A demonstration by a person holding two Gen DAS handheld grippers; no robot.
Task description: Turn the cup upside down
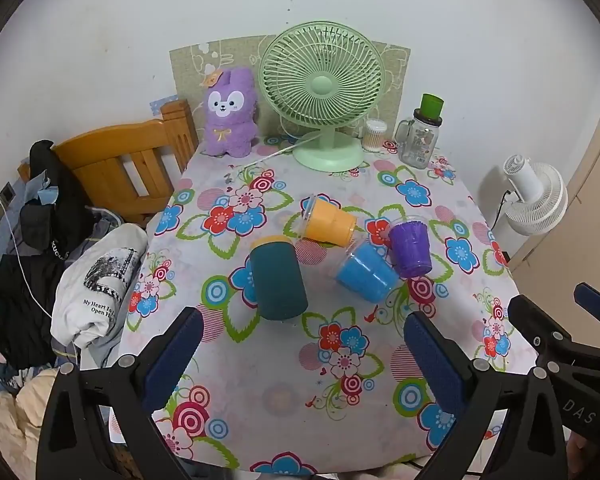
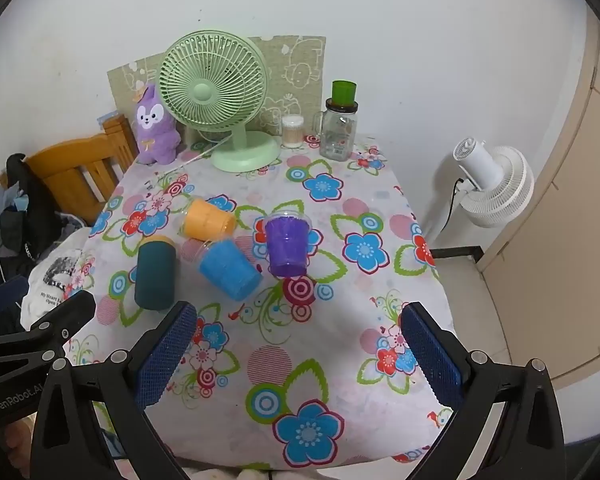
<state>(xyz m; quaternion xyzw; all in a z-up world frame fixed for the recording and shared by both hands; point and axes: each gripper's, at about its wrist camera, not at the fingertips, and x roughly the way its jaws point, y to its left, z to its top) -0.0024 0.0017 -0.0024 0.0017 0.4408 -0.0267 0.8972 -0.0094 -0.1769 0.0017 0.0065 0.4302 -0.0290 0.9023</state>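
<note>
- Cups: four lie on their sides near the middle of the floral tablecloth [image 1: 340,392] — a dark teal cup [image 1: 278,278], an orange cup [image 1: 328,222], a blue cup [image 1: 366,272] and a purple cup [image 1: 410,246].
- Orange, blue and purple cups form a tight cluster, touching or nearly touching; the dark teal cup lies just to their left, apart from them.
- Left gripper [image 1: 300,354]: jaws spread wide, blue pads holding nothing, touching nothing; it hovers over the near half of the table, the dark teal cup just beyond its left pad.
- Right gripper [image 2: 298,354]: jaws likewise wide apart and empty, hovering over the near right part of the cloth, the blue and purple cups ahead of it.
- Each gripper's black frame shows at the edge of the other's view; the two sit side by side.
- Open room: bare cloth lies between the cups and the near table edge, and between the cups and the right edge.
- Far edge, against the wall: purple plush toy [image 1: 230,120], green desk fan [image 1: 322,92], cotton-swab container [image 1: 374,134], glass jar [image 1: 420,136].
- Left of the table: wooden chair [image 1: 128,164] and heaped clothes [image 1: 96,284].
- Right of the table: white floor fan [image 2: 496,184].
</note>
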